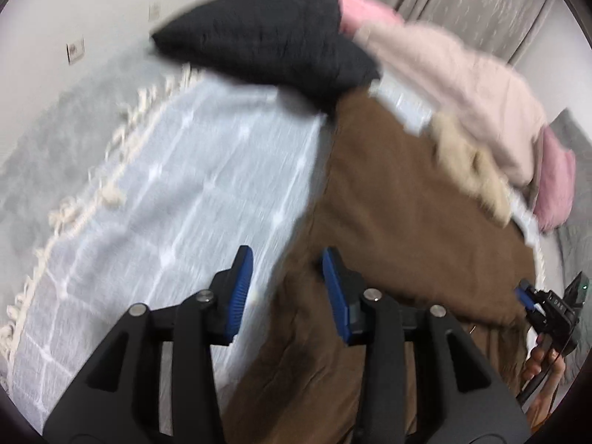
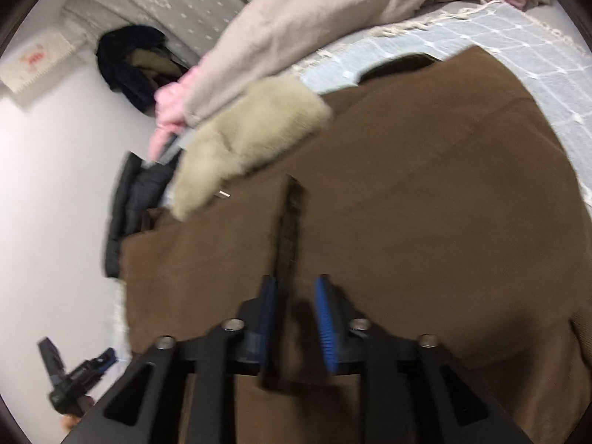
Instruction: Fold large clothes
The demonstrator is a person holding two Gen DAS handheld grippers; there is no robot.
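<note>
**Coat spread, no grip yet**

While the brown coat (image 2: 425,222) lies spread on the pale checked blanket (image 1: 192,185) on the bed, I have nothing in either gripper. My left gripper (image 1: 286,288) hangs over the coat's edge where it meets the blanket, fingers parted and empty. My right gripper (image 2: 296,310) sits low over the coat with a dark strap (image 2: 290,229) running up between its parted fingers; I cannot tell if they touch it, but they are not clamped on it.

I judge this to be the start of a fold: coat laid out roughly flat, fur collar (image 2: 251,137) at the far side, no fold made that I can see. A black pillow (image 1: 266,40) and a pinkish duvet (image 1: 462,85) crowd the far end.

Next I need a hold on the cloth itself: left gripper pinching the near edge, right taking a matching point. The strap may snag. Both views are motion-blurred, so I would settle before closing.
</note>
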